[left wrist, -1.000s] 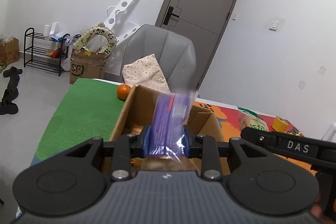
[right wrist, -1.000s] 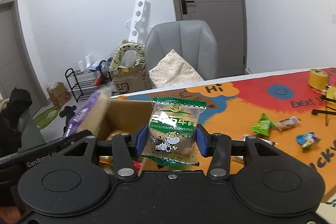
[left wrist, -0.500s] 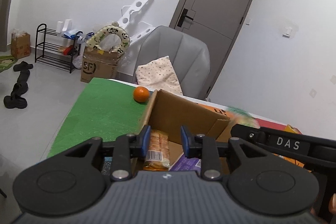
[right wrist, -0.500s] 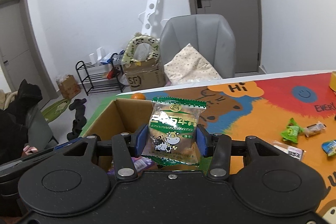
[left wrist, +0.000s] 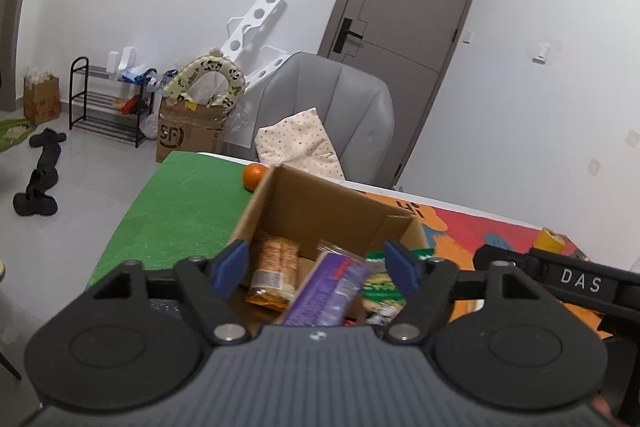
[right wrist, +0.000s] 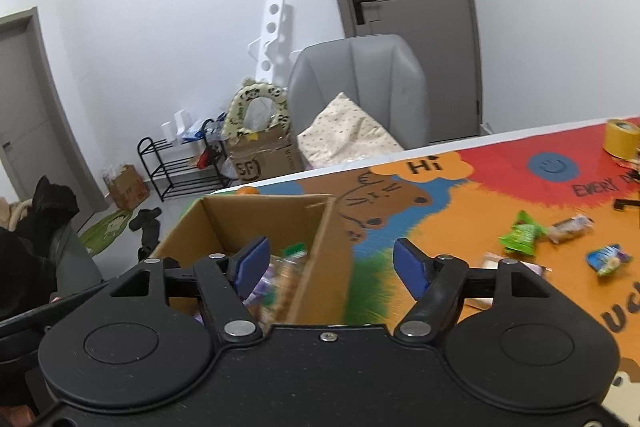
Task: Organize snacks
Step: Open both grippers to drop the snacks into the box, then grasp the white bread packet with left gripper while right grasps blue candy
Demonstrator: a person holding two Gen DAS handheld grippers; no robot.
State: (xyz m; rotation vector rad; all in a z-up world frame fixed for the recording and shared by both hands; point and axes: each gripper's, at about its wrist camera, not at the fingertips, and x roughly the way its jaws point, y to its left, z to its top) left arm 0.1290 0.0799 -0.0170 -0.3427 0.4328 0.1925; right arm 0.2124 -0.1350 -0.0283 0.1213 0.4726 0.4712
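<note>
Hovering over the cardboard box [left wrist: 320, 211], my left tongs [left wrist: 316, 265] stand wide apart with nothing between the blue pads. Through that gap I see into the box: an orange-wrapped biscuit pack [left wrist: 274, 269] lies against the left wall, a purple packet [left wrist: 326, 289] leans beside it, and a green-and-white snack bag [left wrist: 380, 289] sits to the right of the purple one, touching it. An orange fruit [left wrist: 254, 175] rests on the green mat [left wrist: 180, 211] just outside the box's far left corner.

My right tongs [right wrist: 330, 265] are spread open as well and hold nothing. They hang above the box's right wall, so the left pad sits over the inside of the box and the right pad over the colourful play mat [right wrist: 460, 211] that covers the desk. Inside the box, from this side, the packets are blurred; I can only make out purple and green wrappers.

Loose snacks remain on the play mat well to the right of the box: a green pouch [right wrist: 522, 237], a brown wrapped bar [right wrist: 570, 227] touching it, a blue packet [right wrist: 608, 259] nearer me, and a pale packet [right wrist: 494, 261] partly hidden behind my right finger. A roll of yellow tape [right wrist: 620, 137] stands at the far right edge.
</note>
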